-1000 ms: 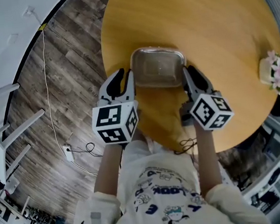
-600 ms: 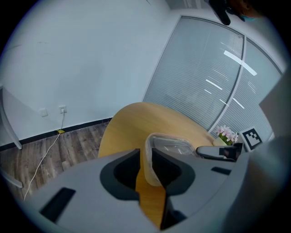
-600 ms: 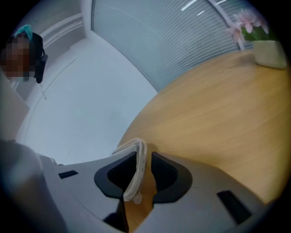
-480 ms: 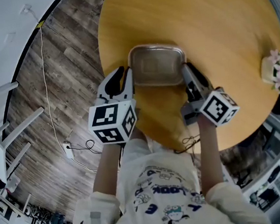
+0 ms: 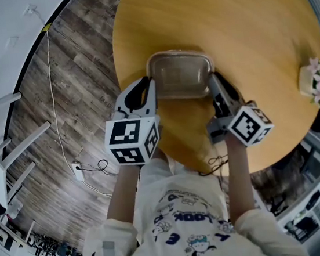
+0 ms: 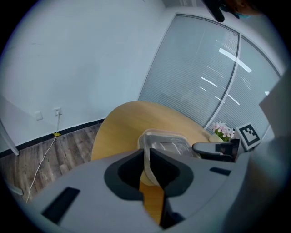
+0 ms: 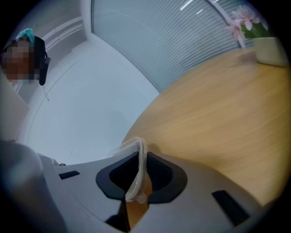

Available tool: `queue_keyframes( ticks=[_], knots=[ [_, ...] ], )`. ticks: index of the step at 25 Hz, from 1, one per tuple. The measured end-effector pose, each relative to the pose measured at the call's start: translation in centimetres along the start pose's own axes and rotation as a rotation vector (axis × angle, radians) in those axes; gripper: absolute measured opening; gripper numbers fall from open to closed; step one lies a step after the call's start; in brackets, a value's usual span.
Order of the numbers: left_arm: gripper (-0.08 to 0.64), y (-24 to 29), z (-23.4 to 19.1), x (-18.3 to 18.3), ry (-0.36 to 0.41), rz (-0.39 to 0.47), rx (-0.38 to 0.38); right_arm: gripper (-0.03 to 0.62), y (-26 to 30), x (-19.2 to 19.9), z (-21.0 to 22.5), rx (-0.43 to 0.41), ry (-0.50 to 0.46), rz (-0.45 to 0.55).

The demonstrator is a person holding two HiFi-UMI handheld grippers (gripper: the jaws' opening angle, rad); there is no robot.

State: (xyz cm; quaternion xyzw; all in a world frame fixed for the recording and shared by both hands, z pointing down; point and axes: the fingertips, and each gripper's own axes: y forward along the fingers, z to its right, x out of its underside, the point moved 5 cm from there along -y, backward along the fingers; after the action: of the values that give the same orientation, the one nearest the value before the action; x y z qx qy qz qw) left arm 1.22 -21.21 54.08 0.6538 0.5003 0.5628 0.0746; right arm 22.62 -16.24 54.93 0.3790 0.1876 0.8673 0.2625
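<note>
Fingers of the left gripper pinch the left rim of a clear plastic container. The right gripper clamps the opposite rim. The container is at the near side of the round wooden table, its contents too faint to tell. Both forearms reach forward side by side. A flower pot stands well apart at the right.

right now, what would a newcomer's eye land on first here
First the clear plastic container, clamped by its rim on either side by the left tool and the right tool, at the near side of the round wooden table. After that, a small pot of pink flowers at the table's right edge.
</note>
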Motion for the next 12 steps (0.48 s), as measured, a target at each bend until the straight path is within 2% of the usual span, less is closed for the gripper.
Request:
queue_keyframes(
  ticks=[5,12],
  knots=[
    [0.034,-0.5,0.4,-0.3,0.014,0.019,-0.006,0.048,-0.6,-0.6,-0.6,0.008,-0.061,0.014],
    [0.029,-1.6,0.9,-0.8,0.006,0.050,-0.008,0.048,-1.8,-1.1,-1.8,-0.001,-0.090,0.037]
  ],
)
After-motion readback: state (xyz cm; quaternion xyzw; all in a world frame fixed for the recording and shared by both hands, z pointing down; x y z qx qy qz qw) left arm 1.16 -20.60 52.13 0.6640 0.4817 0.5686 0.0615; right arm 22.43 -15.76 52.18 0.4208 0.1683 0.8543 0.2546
